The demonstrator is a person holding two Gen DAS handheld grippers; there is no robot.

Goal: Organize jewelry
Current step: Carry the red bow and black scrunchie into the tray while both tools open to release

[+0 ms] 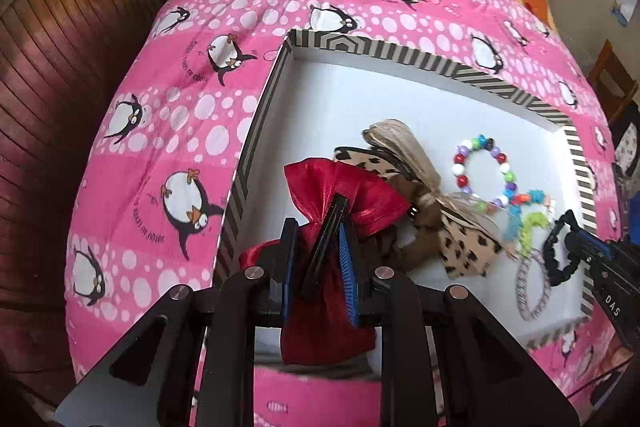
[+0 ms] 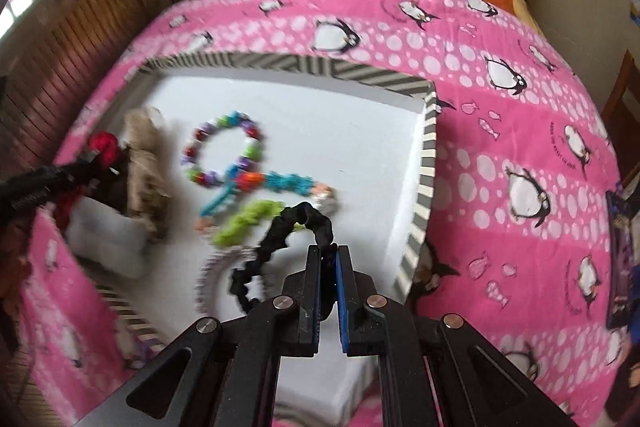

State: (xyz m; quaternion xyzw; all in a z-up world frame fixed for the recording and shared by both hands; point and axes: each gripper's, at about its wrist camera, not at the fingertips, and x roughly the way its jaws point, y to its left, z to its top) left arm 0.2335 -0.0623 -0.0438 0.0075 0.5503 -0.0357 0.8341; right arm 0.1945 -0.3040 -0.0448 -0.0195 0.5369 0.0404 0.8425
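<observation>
Left gripper [image 1: 320,227] clamps a red pouch [image 1: 344,195] at lower centre, over the tray [image 1: 256,131] on the bed. Right gripper [image 2: 328,255], closed, pinches a black scrunchie [image 2: 280,231], seemingly over a blurred ring. Lowering could snag the bead bracelet [image 1: 482,171] nearby.
</observation>
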